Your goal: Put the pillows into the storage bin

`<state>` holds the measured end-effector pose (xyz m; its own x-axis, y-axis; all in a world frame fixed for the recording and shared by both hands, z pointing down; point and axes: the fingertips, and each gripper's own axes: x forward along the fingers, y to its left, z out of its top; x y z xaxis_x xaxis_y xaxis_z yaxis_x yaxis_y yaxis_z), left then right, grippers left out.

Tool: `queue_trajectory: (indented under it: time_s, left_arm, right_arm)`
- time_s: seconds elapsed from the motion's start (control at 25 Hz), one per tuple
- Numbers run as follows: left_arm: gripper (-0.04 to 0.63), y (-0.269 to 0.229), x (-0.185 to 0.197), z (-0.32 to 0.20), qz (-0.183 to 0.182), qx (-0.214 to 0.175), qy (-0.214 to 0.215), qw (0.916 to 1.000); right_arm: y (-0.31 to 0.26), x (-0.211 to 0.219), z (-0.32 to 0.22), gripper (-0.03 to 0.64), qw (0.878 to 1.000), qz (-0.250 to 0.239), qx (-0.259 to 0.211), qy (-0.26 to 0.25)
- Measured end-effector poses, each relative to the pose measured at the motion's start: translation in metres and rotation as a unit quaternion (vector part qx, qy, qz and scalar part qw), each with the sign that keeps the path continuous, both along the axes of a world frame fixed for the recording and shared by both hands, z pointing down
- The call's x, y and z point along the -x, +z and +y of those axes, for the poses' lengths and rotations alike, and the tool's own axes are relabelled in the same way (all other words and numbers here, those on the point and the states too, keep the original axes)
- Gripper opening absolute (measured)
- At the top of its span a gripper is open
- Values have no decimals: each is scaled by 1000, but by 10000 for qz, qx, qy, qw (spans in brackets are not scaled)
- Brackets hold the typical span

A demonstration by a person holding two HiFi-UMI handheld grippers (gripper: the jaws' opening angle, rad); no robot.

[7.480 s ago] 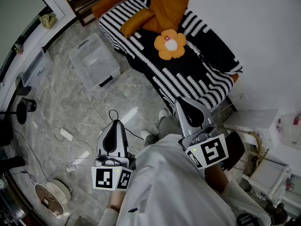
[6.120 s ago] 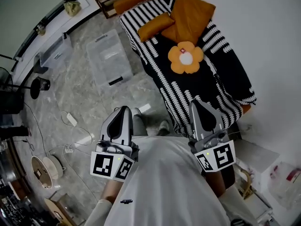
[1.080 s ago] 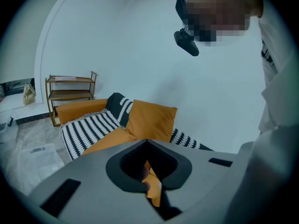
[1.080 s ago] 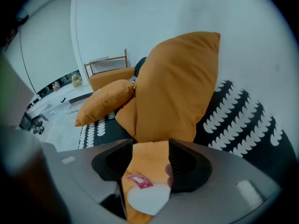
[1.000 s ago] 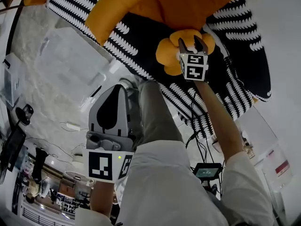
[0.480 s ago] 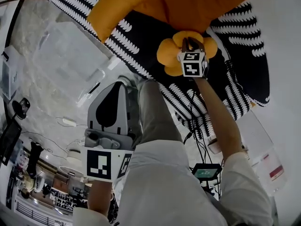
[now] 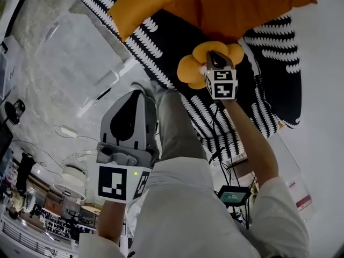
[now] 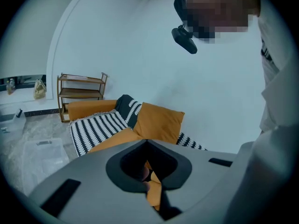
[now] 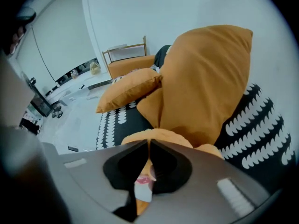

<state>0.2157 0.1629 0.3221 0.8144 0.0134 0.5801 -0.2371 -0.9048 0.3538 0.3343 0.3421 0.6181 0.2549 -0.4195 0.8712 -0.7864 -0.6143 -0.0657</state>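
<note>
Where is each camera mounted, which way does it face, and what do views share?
Head view: on the person's head, facing steeply down at the striped sofa, flower pillow and clear storage bin; shows left hand-held gripper, right hand-held gripper, forearms, torso.
Left gripper view: rides that gripper, facing past its shut jaws toward the sofa; shirt at right.
Right gripper view: rides that gripper, jaws just closed on the flower pillow.
Shared: all show the large orange pillow.

We see the left claw (image 8: 147,143) with jaws together; past its tips, an orange pillow (image 8: 160,121) on the striped sofa (image 8: 98,126); clear bin (image 8: 44,152) well left of it.
</note>
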Motion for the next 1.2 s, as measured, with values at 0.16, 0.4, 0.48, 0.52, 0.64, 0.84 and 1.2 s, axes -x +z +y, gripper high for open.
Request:
queue_trajectory:
  time_s: [0.16, 0.4, 0.48, 0.52, 0.64, 0.84, 1.2]
  left_arm:
    - [2, -2, 13, -12, 50, 3, -180, 9998]
    - [2, -13, 46, -30, 55, -9, -515, 9987]
    - [2, -14, 59, -39, 47, -24, -669, 9977]
    - [2, -15, 65, -45, 47, -30, -749, 9972]
    - [2, -17, 84, -64, 62, -57, -1071, 9942]
    - [2, -24, 118, -93, 69, -56, -1507, 9885]
    - [2, -36, 201, -128, 153, -180, -2250, 9741]
  right_arm:
    - [-22, 17, -28, 28, 9989, 91, -239, -380]
    - [-68, 41, -79, 27, 9934, 127, -665, -920]
    - [-78, 52, -101, 26, 9898, 124, -815, -1160]
    - [-83, 57, -112, 26, 9879, 124, -881, -1270]
    - [-93, 72, -147, 26, 9810, 118, -1052, -1623]
    - [-112, 104, -207, 26, 9681, 145, -1291, -2144]
    - [-129, 180, -275, 26, 9465, 155, -1534, -2834]
